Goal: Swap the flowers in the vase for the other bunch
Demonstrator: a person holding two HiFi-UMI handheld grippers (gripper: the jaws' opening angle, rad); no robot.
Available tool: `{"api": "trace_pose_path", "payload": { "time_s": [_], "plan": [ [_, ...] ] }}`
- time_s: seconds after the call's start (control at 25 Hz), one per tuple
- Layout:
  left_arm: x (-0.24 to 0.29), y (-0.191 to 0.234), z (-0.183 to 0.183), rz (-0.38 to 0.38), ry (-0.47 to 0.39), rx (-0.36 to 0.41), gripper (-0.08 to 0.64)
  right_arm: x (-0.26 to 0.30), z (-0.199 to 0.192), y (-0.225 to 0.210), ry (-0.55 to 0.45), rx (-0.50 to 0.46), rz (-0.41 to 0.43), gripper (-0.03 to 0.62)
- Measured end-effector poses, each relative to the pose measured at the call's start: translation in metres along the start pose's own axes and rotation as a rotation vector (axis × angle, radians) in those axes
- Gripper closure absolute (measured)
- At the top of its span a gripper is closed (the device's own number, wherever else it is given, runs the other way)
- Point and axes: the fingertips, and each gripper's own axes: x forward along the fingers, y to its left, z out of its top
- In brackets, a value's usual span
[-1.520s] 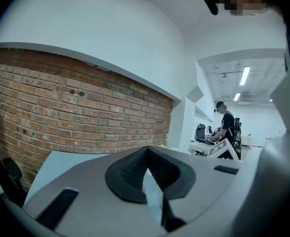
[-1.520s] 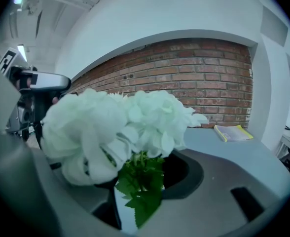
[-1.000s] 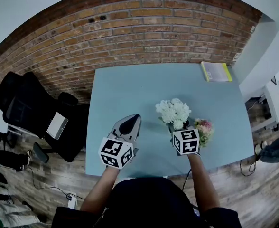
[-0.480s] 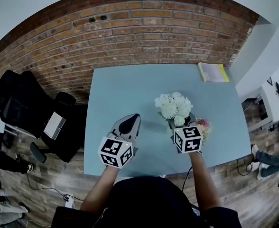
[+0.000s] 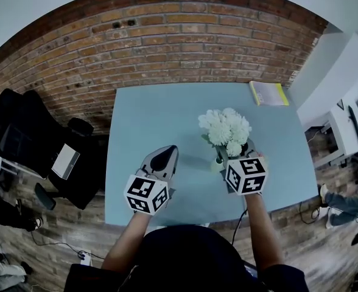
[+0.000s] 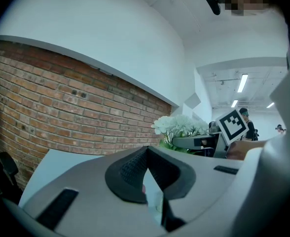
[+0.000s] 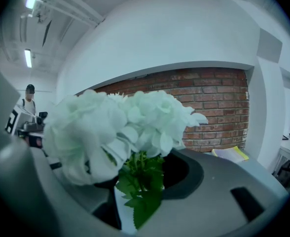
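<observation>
- Progress, my read: step 1 of the swap is on. The old bunch is gripped but not set aside, and the new bunch isn't in, so most of the job is left.
- Left gripper (image 6: pixel 146 151), nearest: jaws pressed together at the tips with nothing between them. It hovers idle above the desk (image 5: pixel 154 114), left of the action.
- Right gripper (image 7: pixel 135 181): jaws about half spread and pinching the green stems of the white bunch (image 5: pixel 224 128). Leaves poke down between the pads and the blooms fill its view.
- White bunch: heads sit just beyond the right gripper's marker cube, held upright over the desk's mid-right area.
- Vase (image 5: pixel 216 165): a pale shape under the stems, mostly hidden by the right gripper. Can't tell if the stem ends have cleared its mouth.
- Other bunch: can't spot it in any view, poss. behind the right cube.
- Still to do, as I judge it: put the white bunch down on the desk, grab the 2nd bunch, feed its stems into the vase.
- Farther off: a yellow-edged book (image 5: pixel 267 93) at the desk's far right corner, then the brick wall (image 5: pixel 167 35).
</observation>
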Motion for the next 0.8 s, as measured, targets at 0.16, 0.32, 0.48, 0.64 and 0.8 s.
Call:
{"api": "trace_pose_path", "payload": {
  "time_s": [0.16,0.32,0.48,0.64,0.8],
  "plan": [
    [-0.003,0.001,0.002,0.0,-0.006,0.003,0.555,-0.001,0.007,0.008,-0.011,-0.005,0.008,0.376],
    [-0.007,0.003,0.004,0.007,-0.009,0.005,0.555,0.001,0.008,0.017,-0.013,-0.007,0.023,0.376],
    [-0.013,0.009,0.004,0.02,-0.012,0.004,0.555,0.006,0.007,0.026,-0.011,-0.005,0.042,0.376],
    [-0.02,0.015,0.005,0.04,-0.015,0.002,0.555,0.012,0.006,0.037,-0.004,0.001,0.067,0.376],
    [-0.026,0.021,0.005,0.064,-0.016,-0.002,0.555,0.019,0.003,0.049,0.008,0.008,0.096,0.376]
  ]
}}
